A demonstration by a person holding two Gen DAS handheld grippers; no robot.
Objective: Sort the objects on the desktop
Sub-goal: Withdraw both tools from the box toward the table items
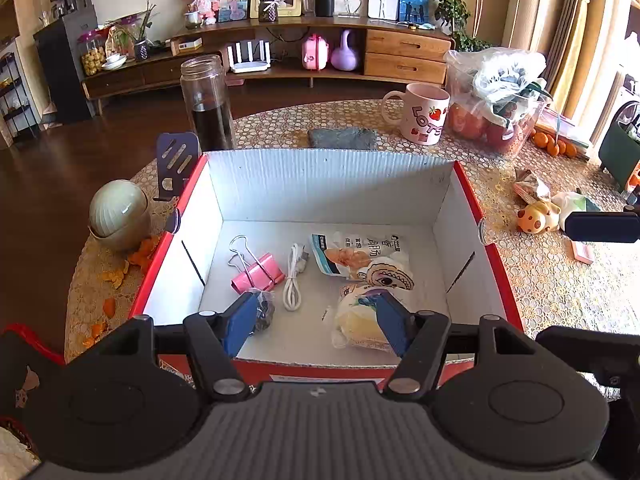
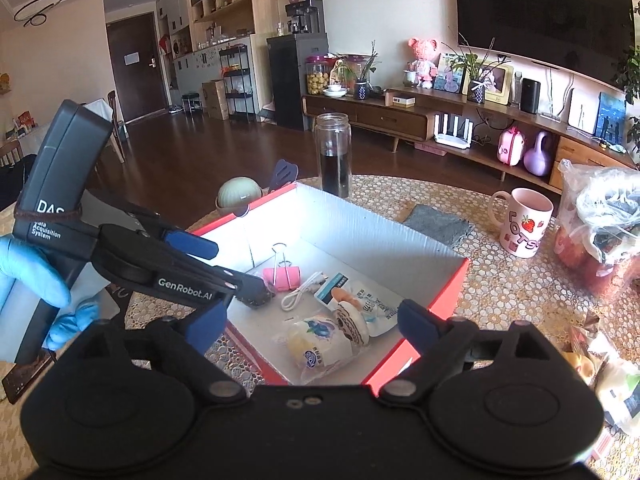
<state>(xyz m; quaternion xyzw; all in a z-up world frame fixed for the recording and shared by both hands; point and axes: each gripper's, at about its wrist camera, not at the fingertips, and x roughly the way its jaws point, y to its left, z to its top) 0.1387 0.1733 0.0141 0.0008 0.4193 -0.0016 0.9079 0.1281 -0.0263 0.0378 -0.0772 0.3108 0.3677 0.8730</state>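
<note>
Hovering over the red-sided box with the left gripper, jaws wide apart, clamped on nothing. Same story for the right gripper: jaws spread, empty, poised above the box's near corner. Lying on the box floor: wrapped bun at 5 o'clock, snack pouch toward 1, pink binder clip at 9, white cable dead centre, small dark bundle at 7, right by the left pad. Touching or just beside, cannot tell.

Biggest worry first: nudging a box wall on the way out and shoving the whole lot across the worktop. Next, clipping the open glass bottle at 11 o'clock, just behind the box; tall, narrow, dark liquid inside, likely quick to tip. Then the pink mug at 1 o'clock, within reach of any wide sweep. Smallest: snagging that dark bundle on the pad and dragging it back out.

Round worktop under a lacy honeycomb cover, and busy: bag of fruit at 2, grey cloth at 12, green domed pot at 9 with orange peel scattered beside it, spotted toy at 3. Beyond, dark wood floor, long TV cabinet, sunlit curtains.
</note>
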